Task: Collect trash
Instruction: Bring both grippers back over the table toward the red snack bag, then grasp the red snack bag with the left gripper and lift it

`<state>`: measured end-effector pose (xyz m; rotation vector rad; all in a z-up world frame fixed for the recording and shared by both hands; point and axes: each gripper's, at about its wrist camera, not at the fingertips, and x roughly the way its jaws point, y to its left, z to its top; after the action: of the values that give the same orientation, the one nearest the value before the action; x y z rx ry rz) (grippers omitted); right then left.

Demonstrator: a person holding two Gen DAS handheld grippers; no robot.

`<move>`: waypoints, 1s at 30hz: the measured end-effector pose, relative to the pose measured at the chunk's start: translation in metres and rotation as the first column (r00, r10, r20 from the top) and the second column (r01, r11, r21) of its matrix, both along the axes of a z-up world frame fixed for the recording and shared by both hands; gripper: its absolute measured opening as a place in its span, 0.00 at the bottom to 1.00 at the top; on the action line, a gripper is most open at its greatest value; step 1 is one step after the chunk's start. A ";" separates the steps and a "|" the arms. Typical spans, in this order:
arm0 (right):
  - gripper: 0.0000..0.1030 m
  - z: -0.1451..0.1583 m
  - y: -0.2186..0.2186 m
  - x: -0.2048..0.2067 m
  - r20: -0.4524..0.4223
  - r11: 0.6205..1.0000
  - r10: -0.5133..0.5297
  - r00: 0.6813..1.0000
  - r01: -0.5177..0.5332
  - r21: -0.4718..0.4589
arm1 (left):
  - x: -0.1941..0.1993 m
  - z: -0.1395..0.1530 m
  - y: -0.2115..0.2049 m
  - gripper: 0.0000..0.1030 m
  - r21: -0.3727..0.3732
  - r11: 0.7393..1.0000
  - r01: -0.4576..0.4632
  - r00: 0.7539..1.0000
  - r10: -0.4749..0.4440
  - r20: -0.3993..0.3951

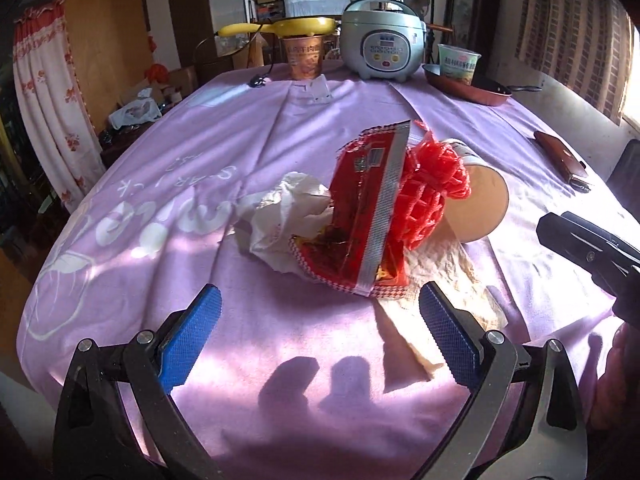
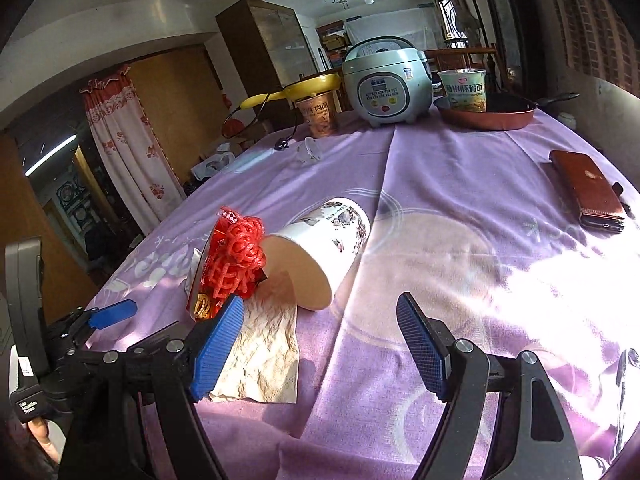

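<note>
On the tabletop (image 1: 248, 360), draped in lilac cloth, the trash sits heaped beside a tipped paper cup (image 2: 320, 248): a red foil wrapper (image 1: 360, 216) standing on edge, a tangle of red mesh netting (image 1: 432, 196) touching the cup's mouth, crumpled white tissue (image 1: 288, 216) on the wrapper's far side from the cup, and a stained napkin (image 2: 264, 356) spread beneath. The left claw (image 1: 320, 336) and right claw (image 2: 320, 344) both gape wide, holding nothing. Only the right wrist view shows the cup's painted side and the whole brown wallet (image 2: 588, 192) well beyond the cup.
</note>
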<state>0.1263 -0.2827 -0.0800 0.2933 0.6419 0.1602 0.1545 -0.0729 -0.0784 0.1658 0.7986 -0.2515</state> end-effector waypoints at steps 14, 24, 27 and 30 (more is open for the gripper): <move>0.77 -0.004 -0.012 0.002 -0.003 0.994 0.020 1.000 -0.019 0.108 | 0.031 -0.016 -0.027 0.71 0.068 0.998 0.008 0.997 -0.003 -0.079; 0.77 -0.004 -0.011 0.001 0.000 0.994 0.024 1.000 -0.024 0.107 | -0.001 -0.001 -0.007 0.55 0.061 0.998 0.005 1.000 -0.006 0.021; 0.76 -0.003 -0.010 0.001 0.003 0.995 0.028 1.000 -0.028 0.100 | -0.018 0.004 0.013 0.55 0.061 0.998 -0.032 0.998 0.029 0.046; 0.76 -0.003 -0.007 0.001 0.001 0.996 0.029 1.000 -0.029 0.082 | -0.028 0.002 0.032 0.55 0.062 0.995 -0.080 0.996 0.077 0.047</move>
<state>0.1270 -0.2895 -0.0828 0.3627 0.6410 0.2149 0.1264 -0.0406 -0.0763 0.1988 0.7675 -0.1478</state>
